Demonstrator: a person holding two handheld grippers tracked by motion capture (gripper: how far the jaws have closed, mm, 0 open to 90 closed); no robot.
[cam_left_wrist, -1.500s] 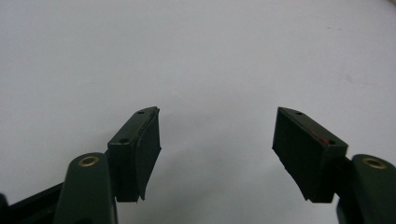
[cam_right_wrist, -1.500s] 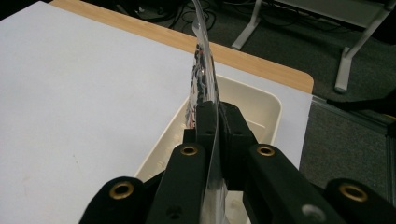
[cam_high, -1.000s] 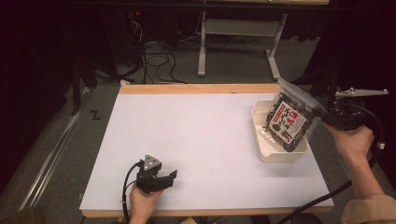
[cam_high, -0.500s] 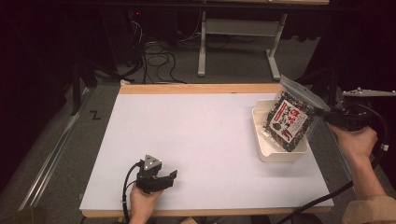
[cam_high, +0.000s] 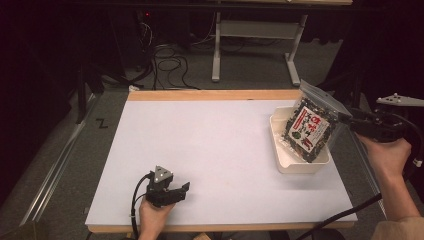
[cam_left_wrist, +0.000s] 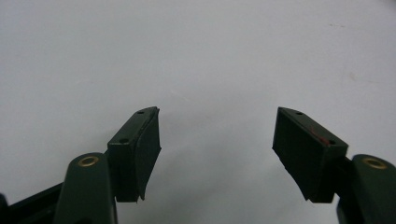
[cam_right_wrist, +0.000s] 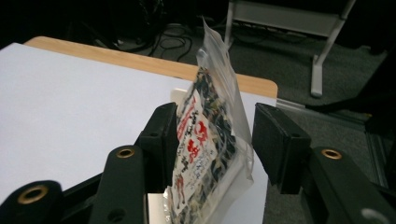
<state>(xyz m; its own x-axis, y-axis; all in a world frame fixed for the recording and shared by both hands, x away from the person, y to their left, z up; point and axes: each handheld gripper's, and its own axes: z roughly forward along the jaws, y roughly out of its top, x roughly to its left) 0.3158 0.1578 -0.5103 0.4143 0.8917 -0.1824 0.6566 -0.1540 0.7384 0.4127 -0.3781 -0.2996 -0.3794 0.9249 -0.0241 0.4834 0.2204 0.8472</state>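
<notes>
A clear bag of dark snacks with a red-and-white label (cam_high: 309, 127) stands tilted in a white tray (cam_high: 300, 167) at the table's right edge. My right gripper (cam_high: 345, 120) is at the bag's right side. In the right gripper view the bag (cam_right_wrist: 205, 140) sits between the jaws of that gripper (cam_right_wrist: 215, 114), touching the left jaw, with a gap to the right one. The jaws stand open. My left gripper (cam_high: 180, 189) rests near the front edge, open, over bare white table (cam_left_wrist: 196, 56) with nothing between its jaws (cam_left_wrist: 217, 116).
The white tabletop (cam_high: 210, 140) has a wooden strip (cam_high: 210, 95) along its far edge. Behind the table are cables on the floor (cam_high: 165, 55) and a metal stand (cam_high: 260, 30). A rail (cam_high: 55, 170) runs along the left side.
The right hand and gripper have shifted slightly right and down with the bag, which now sits a little lower in the tray. The left gripper has not moved.
</notes>
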